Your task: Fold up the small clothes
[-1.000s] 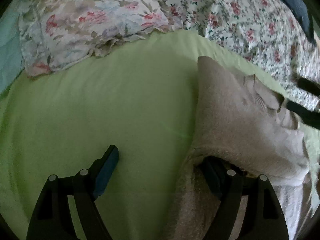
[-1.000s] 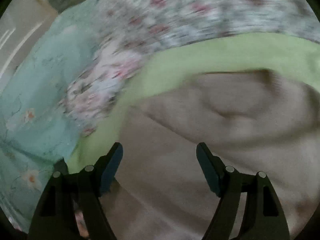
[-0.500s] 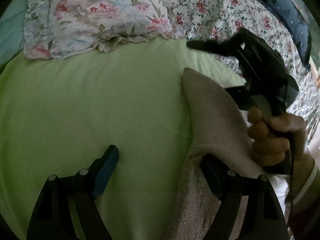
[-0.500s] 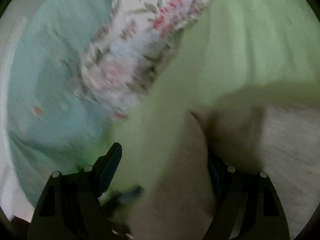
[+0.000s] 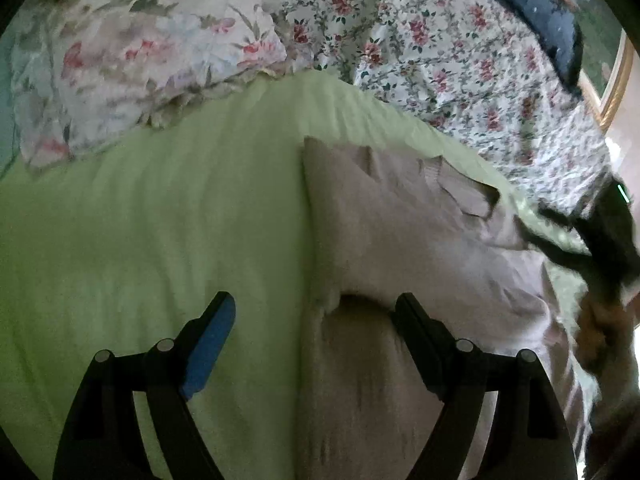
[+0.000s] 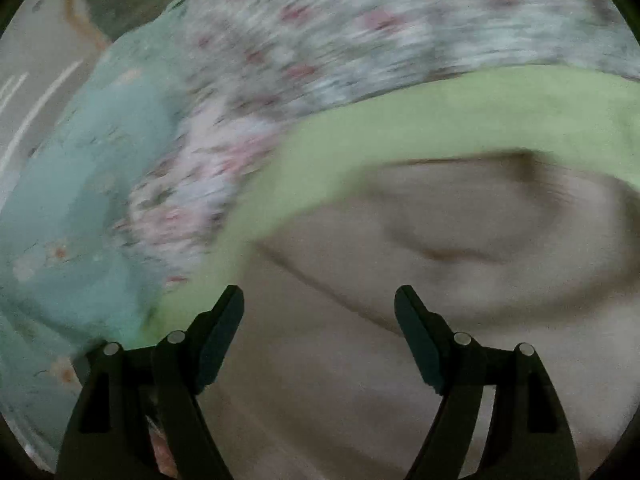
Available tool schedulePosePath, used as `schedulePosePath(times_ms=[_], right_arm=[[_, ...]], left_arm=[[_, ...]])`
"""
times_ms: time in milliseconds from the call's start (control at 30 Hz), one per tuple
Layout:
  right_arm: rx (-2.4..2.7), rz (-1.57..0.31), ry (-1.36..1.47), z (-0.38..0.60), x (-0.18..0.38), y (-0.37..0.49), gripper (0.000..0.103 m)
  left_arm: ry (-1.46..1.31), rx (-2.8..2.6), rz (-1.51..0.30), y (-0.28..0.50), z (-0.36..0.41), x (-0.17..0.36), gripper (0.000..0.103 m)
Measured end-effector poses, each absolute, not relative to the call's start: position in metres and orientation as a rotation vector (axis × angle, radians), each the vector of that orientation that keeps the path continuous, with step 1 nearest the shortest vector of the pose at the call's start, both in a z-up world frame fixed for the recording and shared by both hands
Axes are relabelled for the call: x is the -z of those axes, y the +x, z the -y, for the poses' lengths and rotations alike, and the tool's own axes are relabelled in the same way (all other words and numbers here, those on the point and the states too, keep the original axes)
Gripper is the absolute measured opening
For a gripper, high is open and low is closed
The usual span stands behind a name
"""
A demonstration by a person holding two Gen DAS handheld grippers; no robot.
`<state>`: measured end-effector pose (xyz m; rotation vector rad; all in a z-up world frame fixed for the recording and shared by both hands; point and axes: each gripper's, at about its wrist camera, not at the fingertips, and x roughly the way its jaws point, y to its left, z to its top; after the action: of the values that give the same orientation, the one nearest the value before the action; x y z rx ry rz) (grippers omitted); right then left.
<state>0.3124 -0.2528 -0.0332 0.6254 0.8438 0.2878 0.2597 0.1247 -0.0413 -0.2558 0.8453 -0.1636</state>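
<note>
On the green sheet (image 5: pixel 160 220), both grippers (image 5: pixel 316 316) (image 6: pixel 319 308) gape empty over the beige garment (image 5: pixel 400 220); right view blurred, folds perhaps unclear.

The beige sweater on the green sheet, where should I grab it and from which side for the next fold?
Probably the long straight edge of the beige sweater, at its far corner beside the bare green sheet. Come in from the sheet side with the open left gripper: that edge lies flat and clear, so one finger can slide under it. The other side is rumpled near the ribbed neckline.

Bedroom: floral pillow (image 5: pixel 132 60), green bedsheet (image 5: pixel 140 240)
</note>
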Motion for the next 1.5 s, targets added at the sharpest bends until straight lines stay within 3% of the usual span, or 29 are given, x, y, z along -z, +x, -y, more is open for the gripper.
schedulePosePath(times_ms=[167,367,400,433,467,500,667,867,1033,1200,1300,1500], right_arm=[[0.031,-0.831,0.67,0.338,0.05,0.207,0.079],[0.081,-0.905,0.654,0.348,0.077,0.179,0.076],[0.067,-0.916,0.65,0.344,0.082,0.182,0.068],[0.04,-0.928,0.646,0.339,0.085,0.186,0.044],[0.031,-0.942,0.631,0.336,0.087,0.188,0.029],[0.033,-0.949,0.607,0.333,0.084,0.192,0.006],[0.063,-0.784,0.565,0.338,0.038,0.187,0.006],[0.254,-1.009,0.484,0.351,0.089,0.202,0.009],[0.225,-0.845,0.482,0.326,0.053,0.185,0.01],[0.165,-0.972,0.461,0.31,0.081,0.202,0.016],[0.237,-0.952,0.546,0.338,0.081,0.178,0.016],[0.237,-0.901,0.583,0.348,0.057,0.112,0.035]], left_arm=[[-0.207,0.11,-0.872,0.293,-0.114,0.042,0.083],[-0.183,0.064,-0.934,0.32,-0.109,0.066,0.083],[-0.176,0.056,-0.938,0.32,-0.108,0.069,0.083],[-0.166,0.049,-0.938,0.32,-0.107,0.07,0.083],[-0.16,0.047,-0.938,0.32,-0.106,0.07,0.083],[-0.152,0.044,-0.936,0.32,-0.105,0.068,0.083],[-0.095,0.012,-0.934,0.322,-0.098,0.07,0.084],[-0.081,-0.003,-0.926,0.319,-0.097,0.072,0.084],[-0.062,-0.013,-0.931,0.319,-0.095,0.072,0.085],[-0.066,-0.019,-0.942,0.312,-0.1,0.07,0.085],[-0.088,-0.009,-0.949,0.293,-0.111,0.067,0.085],[-0.165,0.082,-0.992,0.223,-0.127,0.063,0.084]])
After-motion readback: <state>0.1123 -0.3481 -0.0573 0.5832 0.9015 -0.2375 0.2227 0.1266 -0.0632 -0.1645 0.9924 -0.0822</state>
